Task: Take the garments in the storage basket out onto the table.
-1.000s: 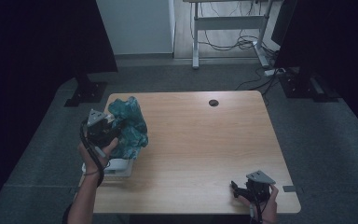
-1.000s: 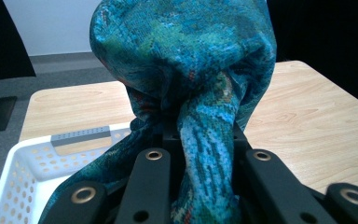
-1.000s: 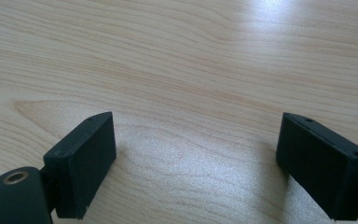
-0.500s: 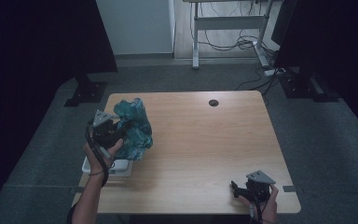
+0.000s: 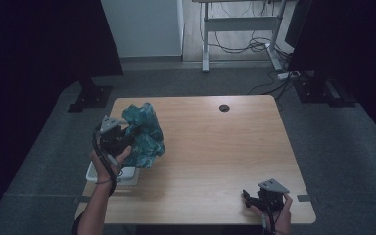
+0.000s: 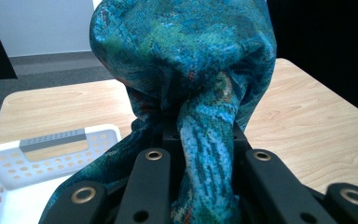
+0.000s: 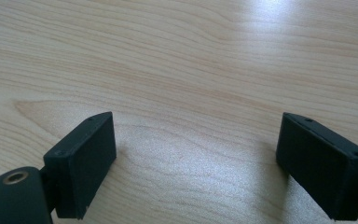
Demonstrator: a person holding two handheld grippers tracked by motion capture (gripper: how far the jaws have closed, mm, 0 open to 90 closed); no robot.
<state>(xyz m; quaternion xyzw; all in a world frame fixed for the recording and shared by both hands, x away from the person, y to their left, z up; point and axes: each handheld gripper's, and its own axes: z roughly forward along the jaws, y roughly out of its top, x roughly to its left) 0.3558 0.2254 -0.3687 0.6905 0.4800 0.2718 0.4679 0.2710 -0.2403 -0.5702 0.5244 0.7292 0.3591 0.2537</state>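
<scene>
A teal patterned cloth [image 5: 146,133] hangs bunched above the left part of the wooden table [image 5: 215,147]. My left gripper [image 5: 129,137] is shut on the cloth, held up in a hand. In the left gripper view the cloth [image 6: 186,70] rises from between the black jaws and hides their tips. My right gripper [image 5: 248,196] rests low at the table's front right corner. In the right gripper view it [image 7: 196,163] stands open over bare wood, with nothing between its pads [image 7: 86,158].
A white perforated basket [image 5: 98,175] sits at the table's front left edge, just below the cloth; its rim [image 6: 9,154] also shows in the left gripper view. A round cable hole [image 5: 224,107] lies near the far edge. Desk legs and cables stand beyond.
The left gripper and the cloth have drifted slightly to the right. The right gripper has kept still.
</scene>
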